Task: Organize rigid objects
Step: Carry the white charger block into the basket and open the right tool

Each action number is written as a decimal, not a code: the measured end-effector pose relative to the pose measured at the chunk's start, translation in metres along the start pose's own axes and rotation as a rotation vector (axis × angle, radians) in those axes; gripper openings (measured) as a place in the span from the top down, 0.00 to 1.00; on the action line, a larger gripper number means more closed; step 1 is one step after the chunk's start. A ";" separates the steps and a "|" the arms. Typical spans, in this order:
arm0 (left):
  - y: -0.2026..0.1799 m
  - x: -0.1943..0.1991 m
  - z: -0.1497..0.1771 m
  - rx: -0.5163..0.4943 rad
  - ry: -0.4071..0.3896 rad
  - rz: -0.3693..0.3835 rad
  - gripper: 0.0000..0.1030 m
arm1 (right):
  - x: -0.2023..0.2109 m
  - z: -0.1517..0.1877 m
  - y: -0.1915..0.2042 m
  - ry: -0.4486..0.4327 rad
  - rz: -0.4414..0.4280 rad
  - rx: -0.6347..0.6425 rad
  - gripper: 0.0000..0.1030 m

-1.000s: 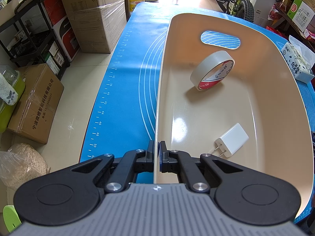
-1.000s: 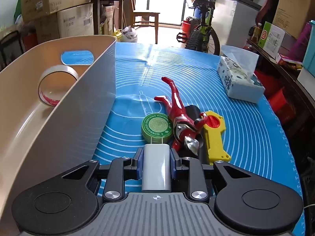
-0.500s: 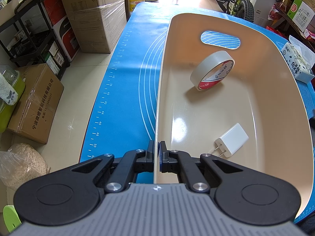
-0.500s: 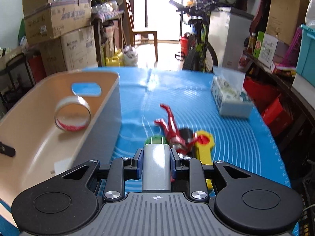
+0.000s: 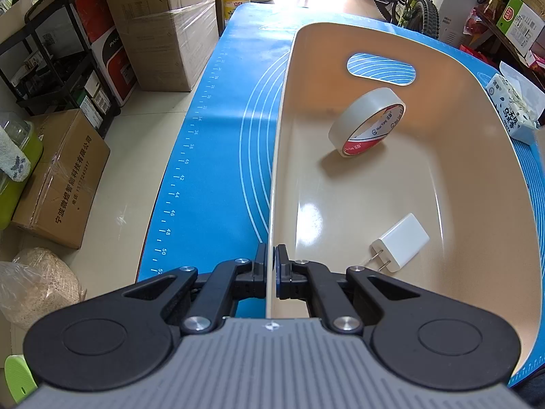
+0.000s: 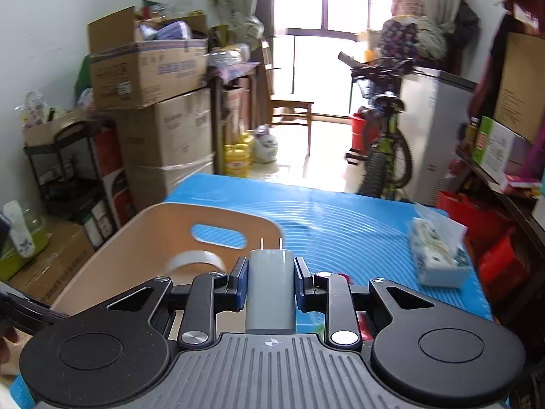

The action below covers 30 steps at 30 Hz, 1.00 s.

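The left tongs (image 5: 271, 266) are pinched shut on the thin left wall of the beige bin (image 5: 483, 204), one finger outside it and one inside. The right tongs (image 6: 271, 283) are closed on a grey-white charger (image 6: 270, 289), gripping its two long sides; its two metal prongs point away from the camera, and it is held up in the air above the near end of the bin.

The tabletop is covered by a blue mat (image 5: 218, 156) printed with white concentric arcs and a ruler scale along its left edge. The bin stands on the mat, and a tissue pack (image 5: 511, 109) lies on the mat beside the bin's right wall. Around the tabletop the room is crowded: stacked cardboard boxes (image 5: 163, 24), a black rack (image 5: 58, 68), yellow jugs on the tiled floor, a bicycle (image 6: 385, 143) by a white cabinet, and a bright window at the far end.

Inside the bin, a roll of clear tape (image 5: 368, 122) with a red-and-white core stands on edge near the cut-out handle, and a second, white charger (image 5: 400, 243) lies flat on the bin's floor at the near end, prongs toward the left tongs.
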<state>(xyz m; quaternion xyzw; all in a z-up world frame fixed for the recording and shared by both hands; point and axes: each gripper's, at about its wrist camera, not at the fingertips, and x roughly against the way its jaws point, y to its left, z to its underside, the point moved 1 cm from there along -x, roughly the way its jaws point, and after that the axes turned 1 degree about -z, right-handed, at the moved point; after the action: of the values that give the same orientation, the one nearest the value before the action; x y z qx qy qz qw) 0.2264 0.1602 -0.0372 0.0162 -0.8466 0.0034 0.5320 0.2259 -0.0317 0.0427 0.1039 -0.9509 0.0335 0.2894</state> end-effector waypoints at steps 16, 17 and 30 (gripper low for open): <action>0.000 0.000 0.000 0.000 0.000 -0.001 0.95 | -0.059 0.026 0.067 0.247 -0.084 0.151 0.65; 0.000 0.000 0.000 0.000 0.000 -0.001 0.95 | -0.062 0.030 0.067 0.266 -0.085 0.155 0.65; 0.000 0.000 -0.001 0.000 0.001 -0.002 0.95 | -0.082 0.050 0.071 0.437 -0.062 0.203 0.65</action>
<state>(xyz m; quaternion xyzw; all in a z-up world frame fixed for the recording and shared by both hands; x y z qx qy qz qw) 0.2272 0.1603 -0.0367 0.0169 -0.8464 0.0029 0.5323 0.2500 0.0457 -0.0449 0.1519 -0.8539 0.1415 0.4773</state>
